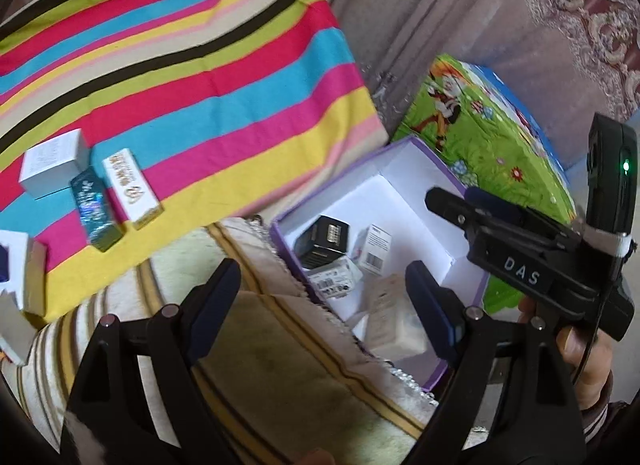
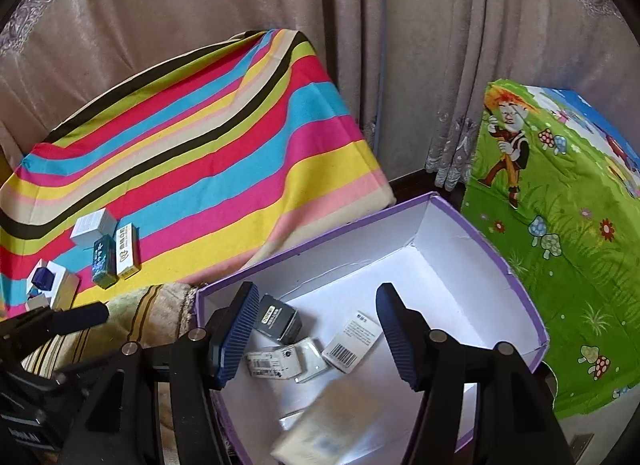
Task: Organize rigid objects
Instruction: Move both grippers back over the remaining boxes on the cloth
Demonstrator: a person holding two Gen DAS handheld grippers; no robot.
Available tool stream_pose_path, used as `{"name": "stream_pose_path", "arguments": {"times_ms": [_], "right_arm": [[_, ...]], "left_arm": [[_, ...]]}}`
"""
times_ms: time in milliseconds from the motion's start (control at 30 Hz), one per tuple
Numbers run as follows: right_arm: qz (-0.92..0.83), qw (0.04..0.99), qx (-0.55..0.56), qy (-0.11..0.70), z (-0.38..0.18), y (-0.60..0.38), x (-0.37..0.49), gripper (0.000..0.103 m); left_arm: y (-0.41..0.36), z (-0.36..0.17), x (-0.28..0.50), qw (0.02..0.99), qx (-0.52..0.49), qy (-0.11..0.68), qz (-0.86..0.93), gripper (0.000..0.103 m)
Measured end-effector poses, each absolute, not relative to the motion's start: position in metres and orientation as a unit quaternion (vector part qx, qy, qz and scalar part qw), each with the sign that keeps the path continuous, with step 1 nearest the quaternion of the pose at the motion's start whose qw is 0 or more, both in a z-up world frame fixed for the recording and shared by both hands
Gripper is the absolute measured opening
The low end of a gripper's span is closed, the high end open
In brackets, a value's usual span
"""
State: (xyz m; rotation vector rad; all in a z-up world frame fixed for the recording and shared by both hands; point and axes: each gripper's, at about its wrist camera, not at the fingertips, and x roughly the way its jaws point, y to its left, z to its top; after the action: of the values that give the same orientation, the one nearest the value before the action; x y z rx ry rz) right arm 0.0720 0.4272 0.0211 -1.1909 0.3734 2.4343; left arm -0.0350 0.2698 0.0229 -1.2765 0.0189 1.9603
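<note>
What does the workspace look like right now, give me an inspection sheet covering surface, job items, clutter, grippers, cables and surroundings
Surface: striped cloth over a raised surface; beige rug below.
Job's things: purple box holds a black carton, a barcode carton, flat packets and a blurred pale pack. On the cloth: white carton, teal carton, white-gold carton.
Clutter: white and blue pieces at the cloth's left edge.
Grippers: left gripper open, empty; right gripper open above the box.
Cables: nothing seen.
Surroundings: curtains; cartoon cloth.
</note>
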Motion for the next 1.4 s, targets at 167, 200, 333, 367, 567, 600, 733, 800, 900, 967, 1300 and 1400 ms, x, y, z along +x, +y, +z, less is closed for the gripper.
{"name": "stream_pose_path", "arguments": {"times_ms": [167, 200, 333, 367, 567, 600, 733, 800, 900, 967, 1300, 1400], "right_arm": [[0.874, 0.187, -0.429, 0.127, 0.023, 0.414, 0.067, 0.062], [0.875, 0.184, -0.43, 0.125, 0.024, 0.41, 0.065, 0.062], [0.879, 0.164, -0.433, 0.113, 0.026, 0.392, 0.057, 0.064], [0.88, 0.159, -0.434, 0.109, 0.026, 0.387, 0.056, 0.065], [0.881, 0.134, -0.443, 0.1, 0.024, 0.366, 0.047, 0.065], [0.881, 0.13, -0.443, 0.1, 0.024, 0.363, 0.046, 0.065], [0.881, 0.115, -0.448, 0.096, 0.021, 0.351, 0.041, 0.065], [0.881, 0.106, -0.451, 0.098, 0.019, 0.345, 0.038, 0.065], [0.88, 0.096, -0.454, 0.101, 0.017, 0.339, 0.035, 0.065], [0.88, 0.087, -0.456, 0.104, 0.016, 0.334, 0.032, 0.065], [0.88, 0.045, -0.466, 0.082, 0.014, 0.299, 0.008, 0.065], [0.881, 0.035, -0.466, 0.078, 0.016, 0.29, 0.003, 0.065]], "left_arm": [[0.254, 0.025, -0.04, 0.371, -0.498, -0.006, 0.784, 0.086], [0.25, 0.025, -0.041, 0.367, -0.497, -0.01, 0.786, 0.086], [0.234, 0.027, -0.043, 0.352, -0.493, -0.021, 0.795, 0.086], [0.23, 0.027, -0.044, 0.348, -0.491, -0.024, 0.798, 0.086], [0.205, 0.03, -0.047, 0.327, -0.487, -0.046, 0.809, 0.086], [0.199, 0.03, -0.048, 0.324, -0.486, -0.05, 0.811, 0.086], [0.177, 0.029, -0.05, 0.309, -0.485, -0.071, 0.815, 0.086], [0.162, 0.029, -0.051, 0.299, -0.484, -0.084, 0.818, 0.086], [0.142, 0.029, -0.053, 0.284, -0.483, -0.102, 0.822, 0.086], [0.125, 0.029, -0.053, 0.272, -0.48, -0.115, 0.826, 0.086], [0.051, 0.024, -0.057, 0.211, -0.472, -0.176, 0.838, 0.086], [0.028, 0.023, -0.059, 0.193, -0.469, -0.194, 0.84, 0.086]]}}
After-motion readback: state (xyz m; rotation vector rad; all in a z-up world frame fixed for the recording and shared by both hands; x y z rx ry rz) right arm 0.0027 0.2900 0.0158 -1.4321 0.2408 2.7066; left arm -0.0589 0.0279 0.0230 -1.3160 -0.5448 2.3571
